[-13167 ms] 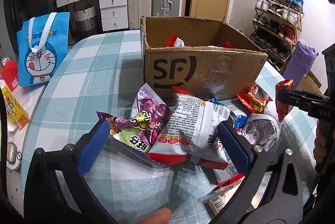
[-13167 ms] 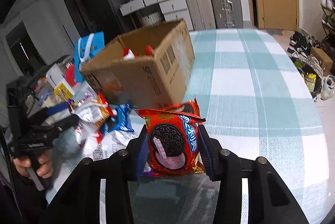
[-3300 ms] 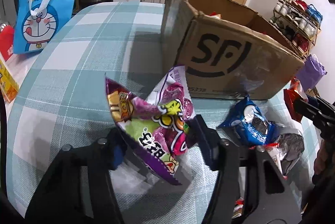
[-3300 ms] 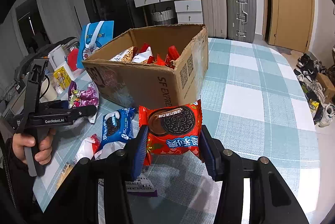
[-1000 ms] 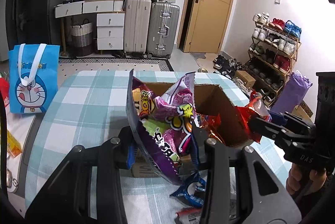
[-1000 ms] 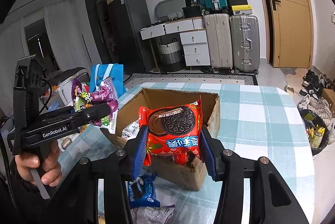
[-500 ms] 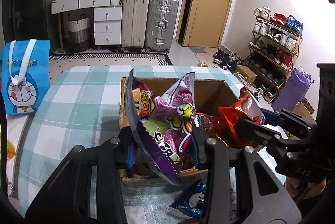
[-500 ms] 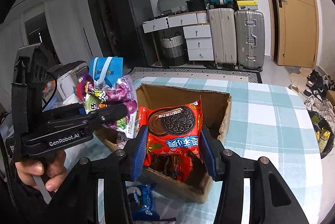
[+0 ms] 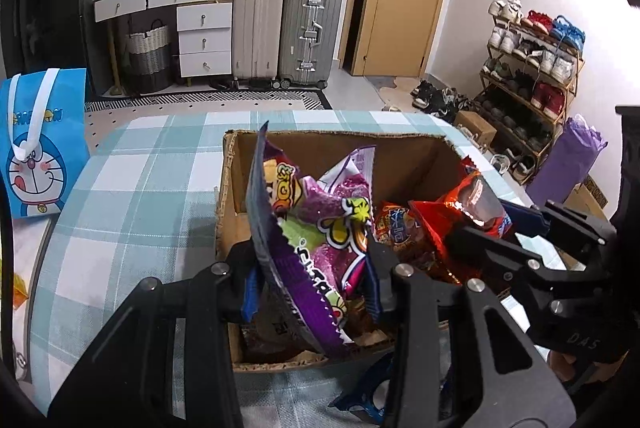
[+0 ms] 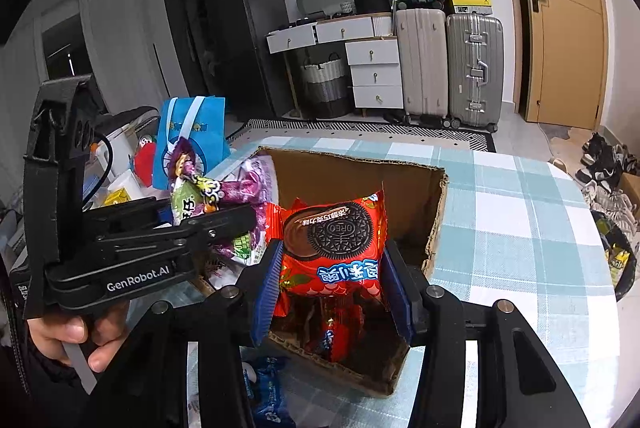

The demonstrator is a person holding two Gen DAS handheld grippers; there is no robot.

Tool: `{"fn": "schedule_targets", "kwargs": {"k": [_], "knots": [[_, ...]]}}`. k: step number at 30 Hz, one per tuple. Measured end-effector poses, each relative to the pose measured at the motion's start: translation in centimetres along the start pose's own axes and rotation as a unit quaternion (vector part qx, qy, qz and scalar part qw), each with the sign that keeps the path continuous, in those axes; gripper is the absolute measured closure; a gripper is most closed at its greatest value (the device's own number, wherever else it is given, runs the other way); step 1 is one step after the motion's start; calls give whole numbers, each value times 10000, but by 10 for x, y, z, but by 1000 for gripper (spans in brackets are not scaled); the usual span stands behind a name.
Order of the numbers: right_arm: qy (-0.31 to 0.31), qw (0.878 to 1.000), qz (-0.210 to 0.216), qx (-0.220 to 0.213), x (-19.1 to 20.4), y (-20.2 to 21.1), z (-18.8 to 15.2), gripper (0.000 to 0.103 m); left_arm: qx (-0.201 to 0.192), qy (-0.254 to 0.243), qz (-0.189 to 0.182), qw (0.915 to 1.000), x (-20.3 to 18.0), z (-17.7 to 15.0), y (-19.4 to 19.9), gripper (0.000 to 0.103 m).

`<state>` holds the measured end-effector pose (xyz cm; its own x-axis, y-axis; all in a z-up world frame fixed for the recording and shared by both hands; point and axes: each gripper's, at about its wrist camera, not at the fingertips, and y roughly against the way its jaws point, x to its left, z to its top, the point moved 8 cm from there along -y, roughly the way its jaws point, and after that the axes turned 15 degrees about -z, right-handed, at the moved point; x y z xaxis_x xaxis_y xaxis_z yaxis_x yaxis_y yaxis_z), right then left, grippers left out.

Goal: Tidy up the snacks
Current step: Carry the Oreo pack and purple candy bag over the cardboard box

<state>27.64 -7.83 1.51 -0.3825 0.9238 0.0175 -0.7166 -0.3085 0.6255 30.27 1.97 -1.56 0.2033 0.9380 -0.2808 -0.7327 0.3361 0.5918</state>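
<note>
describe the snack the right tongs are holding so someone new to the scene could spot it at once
Start at the open cardboard box on the checked table. Two tongs hang over its opening, each clamped on a packet; the right tongs hold the red Oreo packet. A big dark sandwich cookie is printed on its front, unlike the purple and green bag in the left tongs.

Both tongs have carried their purple packet (image 9: 320, 228) and red packet (image 10: 334, 242) over the box (image 9: 340, 148).

Home: suitcases (image 9: 286, 32), shoe rack (image 9: 532, 68), drawers (image 9: 204, 38), checked tablecloth (image 9: 136, 188).
</note>
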Motion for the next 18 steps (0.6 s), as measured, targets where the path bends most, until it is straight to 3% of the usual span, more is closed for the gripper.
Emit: {"fn": "schedule_targets", "kwargs": {"k": [10, 18], "knots": [[109, 9999, -16, 59, 1, -12, -2, 55, 301, -207, 149, 9992, -9, -13, -15, 66], [103, 9997, 180, 104, -1, -15, 0, 55, 448, -71, 124, 9989, -14, -22, -11, 66]]}}
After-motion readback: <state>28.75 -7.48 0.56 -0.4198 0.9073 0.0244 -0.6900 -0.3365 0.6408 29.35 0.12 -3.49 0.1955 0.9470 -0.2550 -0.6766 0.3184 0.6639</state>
